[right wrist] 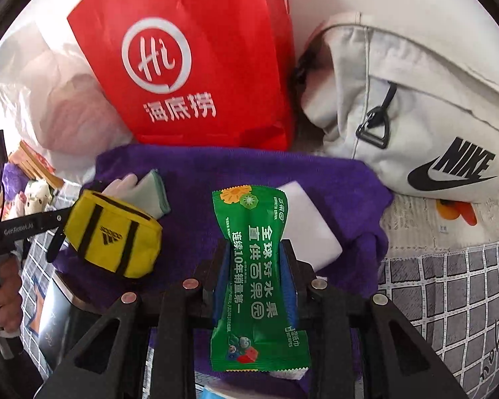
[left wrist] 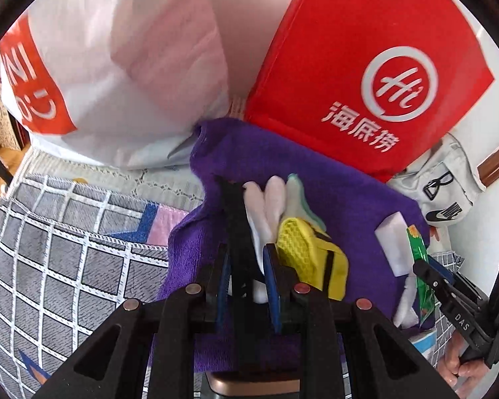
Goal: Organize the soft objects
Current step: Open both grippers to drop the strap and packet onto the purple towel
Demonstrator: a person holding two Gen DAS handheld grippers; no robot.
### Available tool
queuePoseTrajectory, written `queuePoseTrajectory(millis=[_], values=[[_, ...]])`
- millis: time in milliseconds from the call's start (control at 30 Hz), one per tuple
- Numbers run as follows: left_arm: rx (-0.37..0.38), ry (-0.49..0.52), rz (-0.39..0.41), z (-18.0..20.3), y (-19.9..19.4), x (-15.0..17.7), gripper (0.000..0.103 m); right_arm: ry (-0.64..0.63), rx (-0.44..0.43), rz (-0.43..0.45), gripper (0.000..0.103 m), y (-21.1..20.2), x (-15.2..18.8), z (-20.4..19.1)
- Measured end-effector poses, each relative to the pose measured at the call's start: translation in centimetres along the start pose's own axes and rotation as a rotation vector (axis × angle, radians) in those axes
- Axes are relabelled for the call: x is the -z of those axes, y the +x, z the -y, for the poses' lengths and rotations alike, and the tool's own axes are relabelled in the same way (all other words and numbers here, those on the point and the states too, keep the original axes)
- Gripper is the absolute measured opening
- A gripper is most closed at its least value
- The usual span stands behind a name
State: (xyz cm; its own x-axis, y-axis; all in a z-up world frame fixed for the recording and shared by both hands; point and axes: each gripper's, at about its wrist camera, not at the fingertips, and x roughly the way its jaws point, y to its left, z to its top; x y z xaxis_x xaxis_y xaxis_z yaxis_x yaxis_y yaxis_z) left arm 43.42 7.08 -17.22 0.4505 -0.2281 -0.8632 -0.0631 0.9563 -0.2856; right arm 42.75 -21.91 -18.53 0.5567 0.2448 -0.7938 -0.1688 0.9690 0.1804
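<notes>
A purple towel [left wrist: 349, 199] [right wrist: 199, 173] lies spread on the bed. On it are a white glove [left wrist: 266, 199] [right wrist: 123, 183], a folded cloth with a green edge [right wrist: 153, 193] and a white block [left wrist: 394, 242] [right wrist: 312, 229]. My left gripper [left wrist: 248, 252] [right wrist: 58, 224] is shut on the left end of a yellow pouch with black stripes [left wrist: 302, 249] [right wrist: 113, 232], just above the towel. My right gripper [right wrist: 256, 246] [left wrist: 422, 269] is shut on a green wet-wipes packet [right wrist: 256, 266] [left wrist: 419, 252], squeezed at its waist over the towel's right part.
Behind the towel stand a red bag [left wrist: 349, 50] [right wrist: 199, 50], a white plastic bag [left wrist: 116, 66] and a pale Nike bag [right wrist: 415, 99]. A grey checked bedspread [left wrist: 66, 249] [right wrist: 449, 282] lies around. Plush toys [right wrist: 33, 196] sit far left. A hand [right wrist: 3, 286] grips the left tool.
</notes>
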Motion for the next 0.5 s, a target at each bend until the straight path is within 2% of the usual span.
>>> queuePoseTrajectory(millis=[167, 500], values=[[0.021, -0.010, -0.002, -0.2, 0.6, 0.0, 0.019, 0.012, -0.026, -0.026, 0.030, 1.1, 0.2, 0.0], [0.038, -0.023, 0.005, -0.4, -0.2, -0.2, 0.019, 0.008, -0.009, -0.028, 0.030, 1.7, 0.1, -0.3]])
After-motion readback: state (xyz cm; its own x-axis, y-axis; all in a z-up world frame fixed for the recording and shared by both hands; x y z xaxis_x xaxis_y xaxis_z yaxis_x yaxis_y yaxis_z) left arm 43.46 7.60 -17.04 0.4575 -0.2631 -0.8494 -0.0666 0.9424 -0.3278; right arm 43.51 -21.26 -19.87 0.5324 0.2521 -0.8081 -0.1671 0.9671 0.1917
